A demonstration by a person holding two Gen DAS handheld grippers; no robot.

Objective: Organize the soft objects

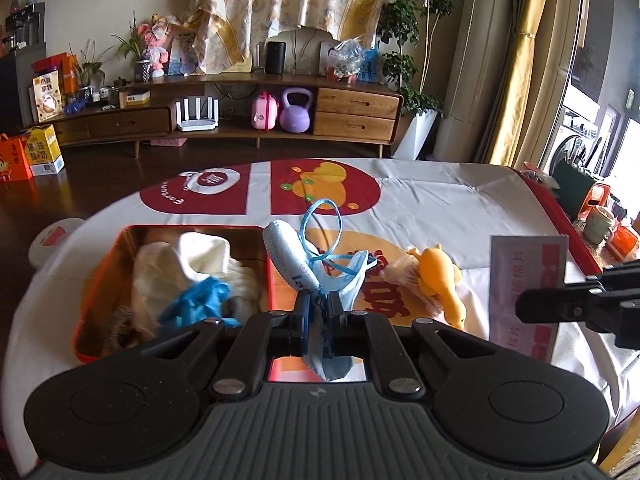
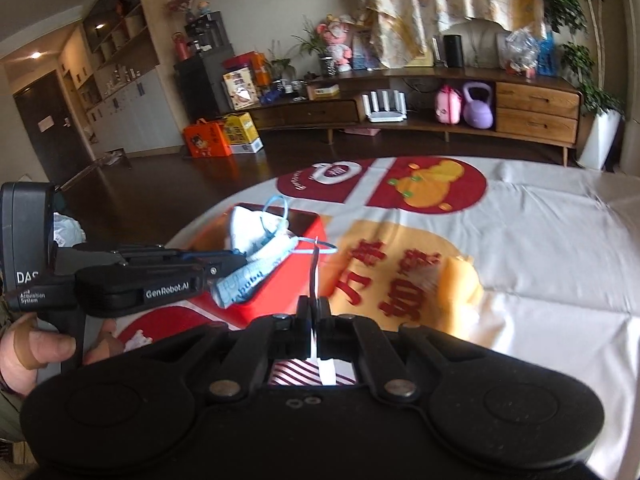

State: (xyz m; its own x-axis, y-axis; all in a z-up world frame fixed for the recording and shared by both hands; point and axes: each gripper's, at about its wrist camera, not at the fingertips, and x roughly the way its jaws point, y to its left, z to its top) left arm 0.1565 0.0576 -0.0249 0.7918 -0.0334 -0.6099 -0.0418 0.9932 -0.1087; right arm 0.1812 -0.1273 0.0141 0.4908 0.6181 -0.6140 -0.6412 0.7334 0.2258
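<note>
Item: left gripper, jaws clamped on a pale blue face mask, which hangs crumpled between the pads with its ear loop standing up at frame centre of the left wrist view. Item: red tin box, open-topped, lying at centre left of that view, immediately left of and below the held mask; it already contains a cream cloth and a blue glove. In the right wrist view the mask appears above the near corner of the box, so the judged relation is short: the box lies just to the left of the left claw, and this hand is the nearer one to it. Item: right gripper, jaws pressed together on a thin flat packet, seen edge-on in its own view and as a pink-and-white printed sheet at right centre of the left wrist view, its long axis running upright. Item: yellow duck toy, on the printed tablecloth between the two grippers, lying well right of the box, long axis running toward the lower right. Judgement: the mask is the next deposit, needing a small leftward carry over the box rim.
</note>
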